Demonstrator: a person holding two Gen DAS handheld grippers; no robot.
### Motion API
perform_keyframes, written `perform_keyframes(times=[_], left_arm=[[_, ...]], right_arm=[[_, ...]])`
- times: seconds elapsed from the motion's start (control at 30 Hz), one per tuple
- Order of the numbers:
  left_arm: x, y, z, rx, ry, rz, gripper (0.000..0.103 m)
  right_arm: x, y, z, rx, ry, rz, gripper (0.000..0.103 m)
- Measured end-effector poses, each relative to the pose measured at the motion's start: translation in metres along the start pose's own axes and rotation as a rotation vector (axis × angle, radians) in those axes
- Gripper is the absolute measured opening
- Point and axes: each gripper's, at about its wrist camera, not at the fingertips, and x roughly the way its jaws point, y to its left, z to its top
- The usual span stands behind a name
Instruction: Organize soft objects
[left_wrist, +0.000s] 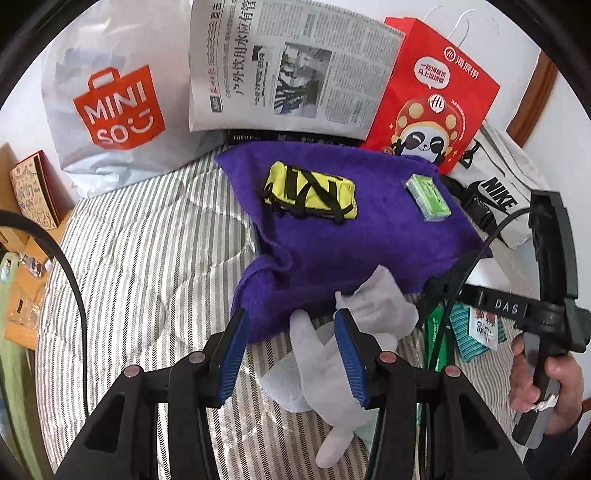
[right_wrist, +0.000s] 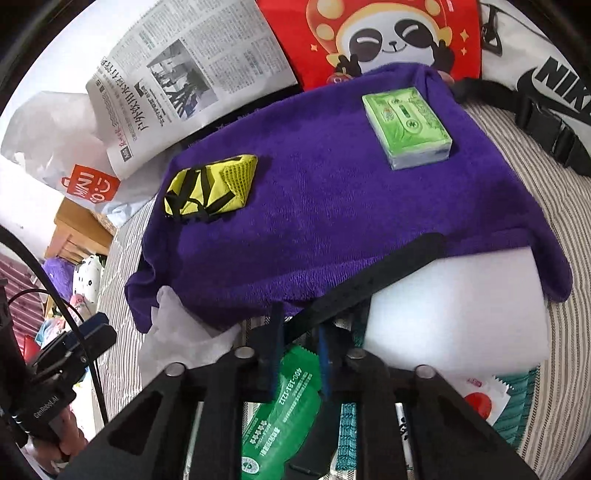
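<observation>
At the towel's (left_wrist: 332, 236) near edge on the bed (left_wrist: 147, 240), my left gripper (left_wrist: 291, 354) stands open around the limp glove (left_wrist: 321, 373); right gripper (right_wrist: 297, 354) clamps a stiff black strap (right_wrist: 369, 280). Pinch the glove mid-palm.

left gripper (left_wrist: 291, 354) open over a grey glove (left_wrist: 325, 369); purple towel (left_wrist: 332, 229) carries a yellow pouch (left_wrist: 310, 194)

A striped bed (left_wrist: 147, 236) carries a purple towel (left_wrist: 332, 236), grey glove (left_wrist: 325, 369), green packet (right_wrist: 284, 413) and Nike bag (left_wrist: 506, 199).
</observation>
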Motion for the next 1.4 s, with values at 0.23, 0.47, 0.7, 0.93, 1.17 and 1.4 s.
perform_keyframes(times=[0.23, 0.47, 0.7, 0.93, 1.17, 1.4], left_arm=[[0.011, -0.001, -0.008, 0.000, 0.027, 0.000, 0.046], [0.009, -0.009, -0.013, 0.018, 0.032, -0.009, 0.046], [-0.004, -0.023, -0.014, 0.051, 0.008, -0.023, 0.046], [-0.013, -0.040, -0.022, 0.075, 0.014, -0.037, 0.046], [-0.007, -0.066, -0.038, 0.112, 0.039, -0.076, 0.046], [0.005, -0.103, -0.052, 0.181, 0.062, -0.120, 0.046]], right_arm=[[-0.008, 0.000, -0.005, -0.015, -0.020, 0.002, 0.008], [-0.032, -0.005, -0.010, -0.021, -0.058, 0.026, 0.007], [-0.065, -0.008, -0.007, -0.041, -0.140, 0.008, 0.003], [-0.087, -0.012, -0.017, -0.076, -0.174, 0.010, 0.003], [-0.115, -0.041, -0.034, -0.047, -0.203, -0.005, 0.003], [-0.150, -0.082, -0.050, -0.030, -0.253, -0.111, 0.003]])
